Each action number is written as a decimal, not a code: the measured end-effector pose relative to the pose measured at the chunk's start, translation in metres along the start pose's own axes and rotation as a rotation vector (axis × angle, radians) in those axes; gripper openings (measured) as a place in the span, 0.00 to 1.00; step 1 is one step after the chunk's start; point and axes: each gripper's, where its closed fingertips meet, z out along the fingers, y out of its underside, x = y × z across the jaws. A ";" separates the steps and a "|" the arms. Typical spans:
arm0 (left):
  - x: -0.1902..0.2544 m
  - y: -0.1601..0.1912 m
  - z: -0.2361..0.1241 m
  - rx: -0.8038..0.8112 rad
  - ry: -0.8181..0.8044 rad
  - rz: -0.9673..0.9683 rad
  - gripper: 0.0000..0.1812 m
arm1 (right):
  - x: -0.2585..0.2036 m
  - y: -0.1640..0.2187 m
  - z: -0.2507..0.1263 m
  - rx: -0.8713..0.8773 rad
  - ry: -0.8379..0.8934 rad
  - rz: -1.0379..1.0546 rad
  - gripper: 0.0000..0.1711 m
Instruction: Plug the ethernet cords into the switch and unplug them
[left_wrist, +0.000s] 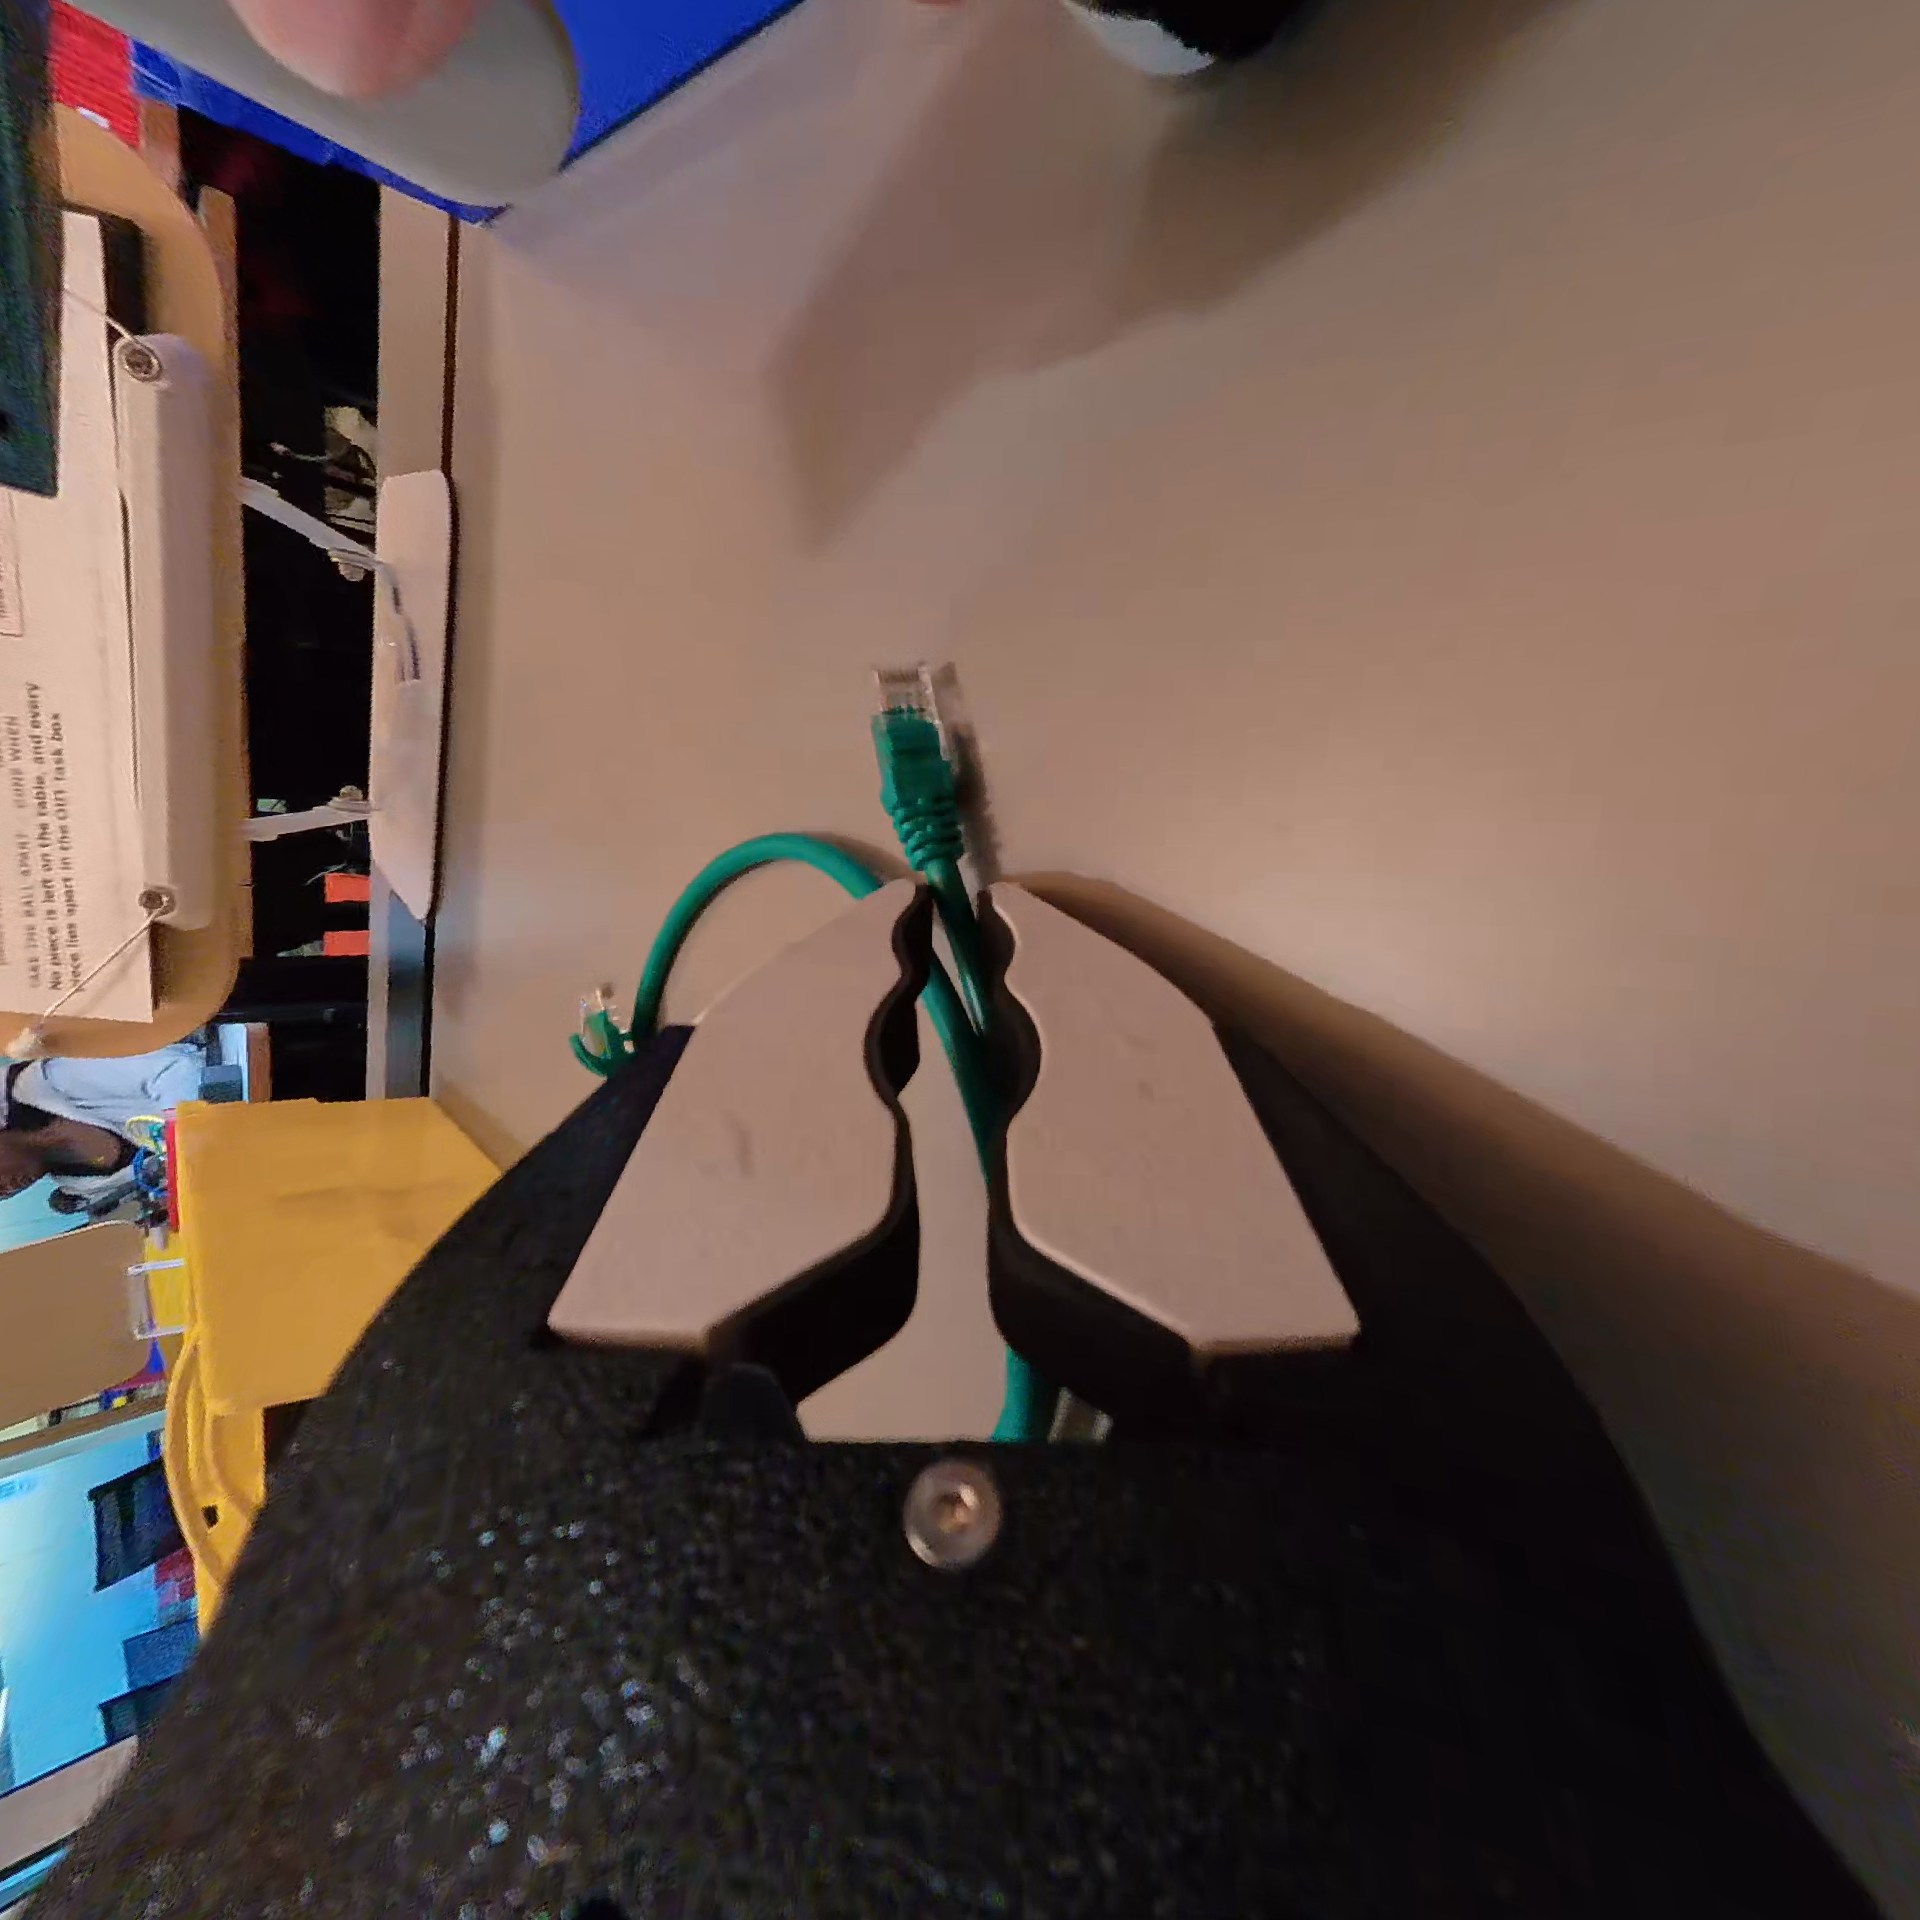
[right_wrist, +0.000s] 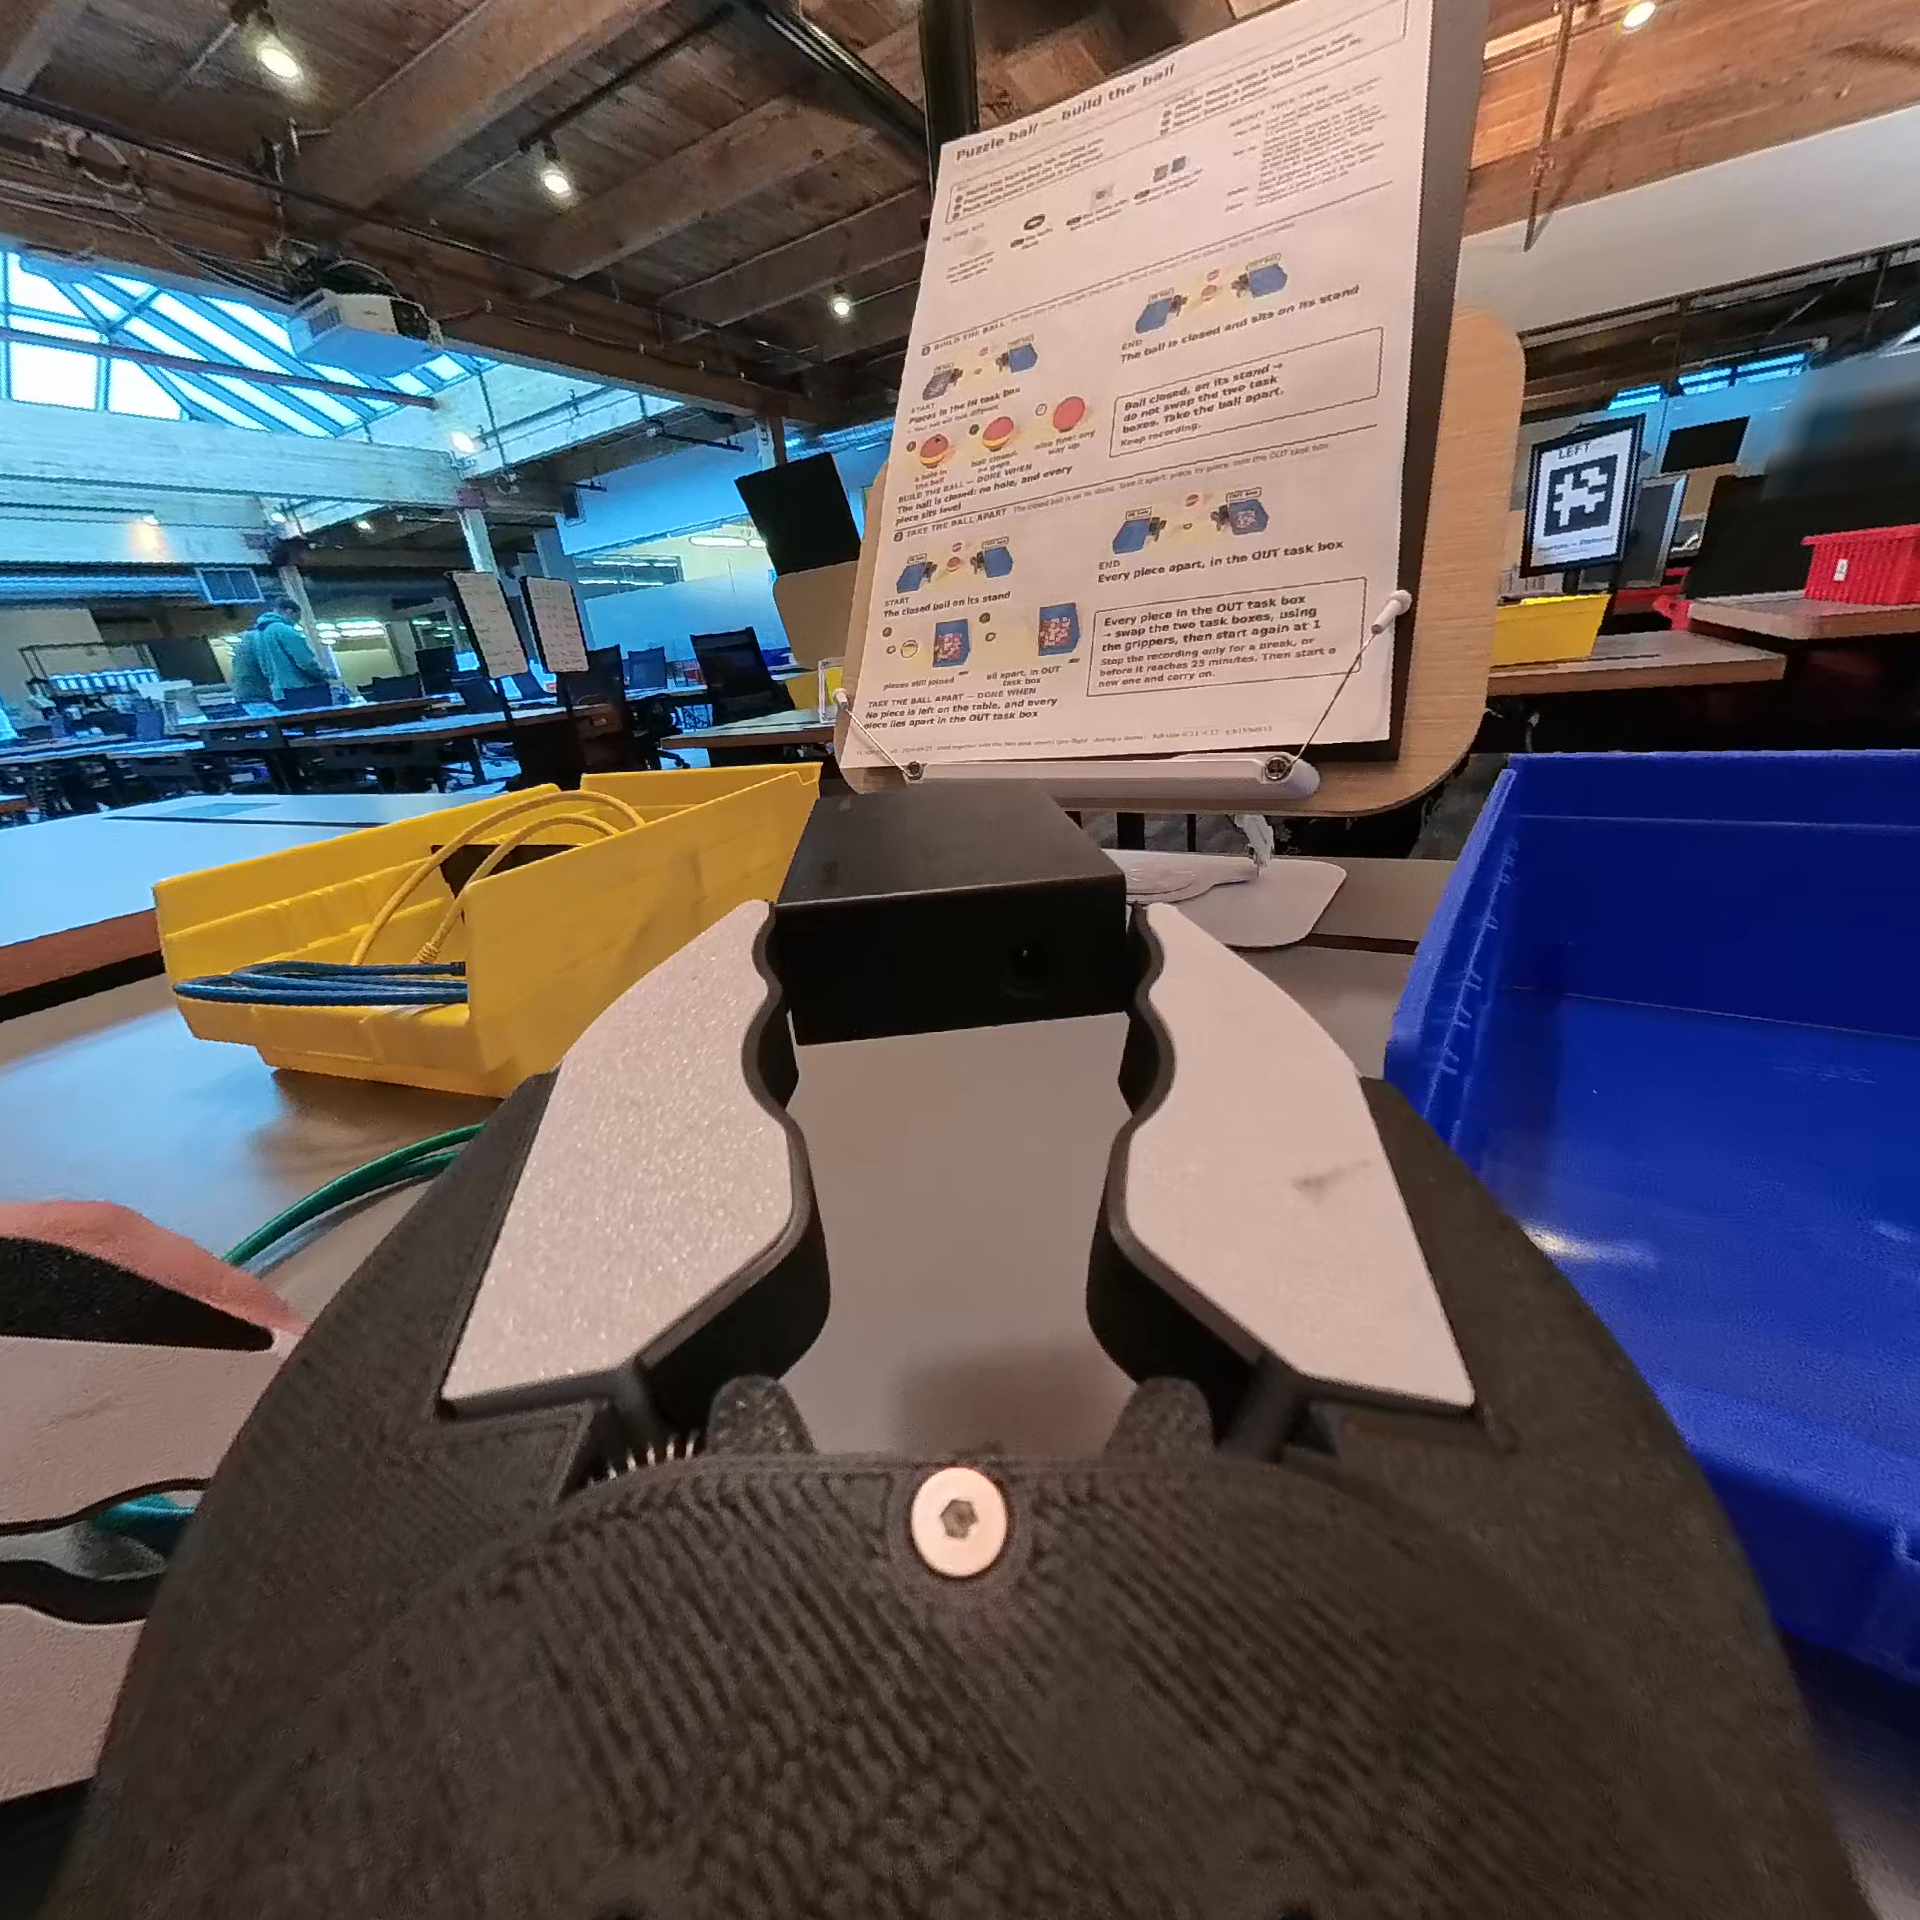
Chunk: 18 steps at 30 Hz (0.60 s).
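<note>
In the left wrist view my left gripper is shut on a green ethernet cord just behind its plug. The plug sticks out past the fingertips over the beige table. The cord loops left to its other plug. In the right wrist view my right gripper is shut on the black switch, with fingertips against both its sides. The switch face towards me shows one round socket; its ports are hidden. The green cord also shows at the left of the right wrist view.
A yellow bin holding yellow and blue cords stands left of the switch. A blue bin stands close on the right. A stand with a printed sheet rises behind the switch. The left gripper's finger shows at the lower left.
</note>
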 end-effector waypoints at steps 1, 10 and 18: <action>0.000 0.000 0.000 0.005 -0.001 -0.007 0.04 | 0.000 0.000 0.000 0.000 -0.001 0.001 0.36; -0.020 -0.003 -0.030 0.104 0.146 -0.392 0.03 | 0.001 0.000 0.000 0.002 0.000 0.008 0.36; -0.062 -0.022 -0.093 0.329 0.382 -0.773 0.03 | -0.002 0.001 0.000 -0.006 -0.008 -0.006 0.36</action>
